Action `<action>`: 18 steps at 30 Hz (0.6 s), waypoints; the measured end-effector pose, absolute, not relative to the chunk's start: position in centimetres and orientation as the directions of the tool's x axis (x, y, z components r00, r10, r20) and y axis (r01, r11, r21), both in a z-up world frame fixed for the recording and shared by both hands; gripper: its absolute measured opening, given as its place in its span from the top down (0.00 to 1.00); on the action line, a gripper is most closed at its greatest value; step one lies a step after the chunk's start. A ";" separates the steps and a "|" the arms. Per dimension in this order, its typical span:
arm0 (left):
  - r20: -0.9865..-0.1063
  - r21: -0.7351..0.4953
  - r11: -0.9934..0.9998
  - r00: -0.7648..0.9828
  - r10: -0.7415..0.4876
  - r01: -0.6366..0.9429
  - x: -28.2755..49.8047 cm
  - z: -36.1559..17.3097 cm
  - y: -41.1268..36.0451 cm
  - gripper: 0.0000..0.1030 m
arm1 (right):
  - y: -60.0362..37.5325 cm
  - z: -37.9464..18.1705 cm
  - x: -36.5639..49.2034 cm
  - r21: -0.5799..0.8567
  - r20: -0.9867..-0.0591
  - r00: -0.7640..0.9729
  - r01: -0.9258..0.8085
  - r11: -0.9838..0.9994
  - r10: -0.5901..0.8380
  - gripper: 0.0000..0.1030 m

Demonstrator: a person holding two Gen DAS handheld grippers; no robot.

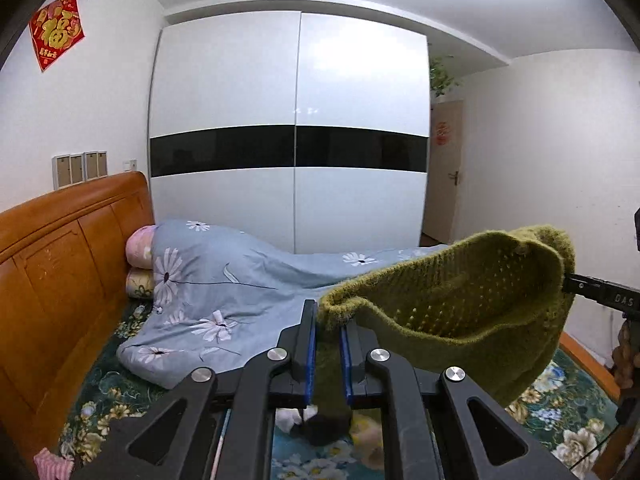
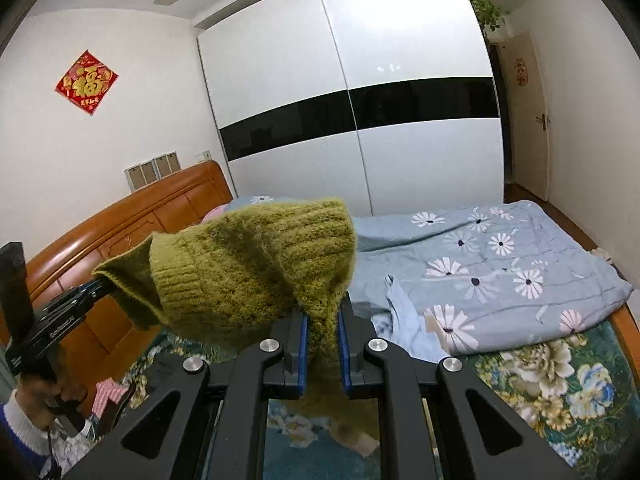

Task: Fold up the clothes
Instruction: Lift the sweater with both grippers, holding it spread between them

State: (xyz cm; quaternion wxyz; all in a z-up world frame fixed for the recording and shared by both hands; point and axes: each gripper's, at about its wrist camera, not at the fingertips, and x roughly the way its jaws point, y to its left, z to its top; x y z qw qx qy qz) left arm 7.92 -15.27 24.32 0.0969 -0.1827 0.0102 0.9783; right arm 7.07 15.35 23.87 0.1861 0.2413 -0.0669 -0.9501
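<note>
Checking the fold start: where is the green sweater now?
The green sweater hangs in the air above the bed, stretched between the left claw and right claw.

The green sweater (image 2: 256,268) covered most of the pink pillows (image 1: 140,252) at the headboard end of the bed. Its lower part dropped behind the right gripper (image 2: 322,344). The person's sleeve (image 2: 24,424) was cut off at the edge.

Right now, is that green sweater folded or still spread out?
Neither. The green knit sweater hangs bunched in the air between the left gripper and the right gripper, above the bed.
</note>
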 end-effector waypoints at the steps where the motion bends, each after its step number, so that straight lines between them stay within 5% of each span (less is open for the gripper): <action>1: -0.362 -0.026 -0.980 -0.912 0.195 -0.200 8.7 23.7 -15.4 0.89 | 15.4 23.5 8.2 0.218 -0.444 -0.808 0.323 -0.921 -0.388 0.87; 12: -0.437 0.075 -0.961 -0.875 0.208 -0.266 10.6 23.1 -13.7 0.90 | 16.5 19.7 14.5 0.343 -0.525 -0.726 0.297 -0.891 -0.444 0.88; 18: -0.638 0.098 -0.946 -0.749 0.178 -0.309 3.6 14.8 -11.2 0.90 | 17.1 9.7 9.0 0.399 -0.710 -0.583 0.128 -0.908 -0.394 0.87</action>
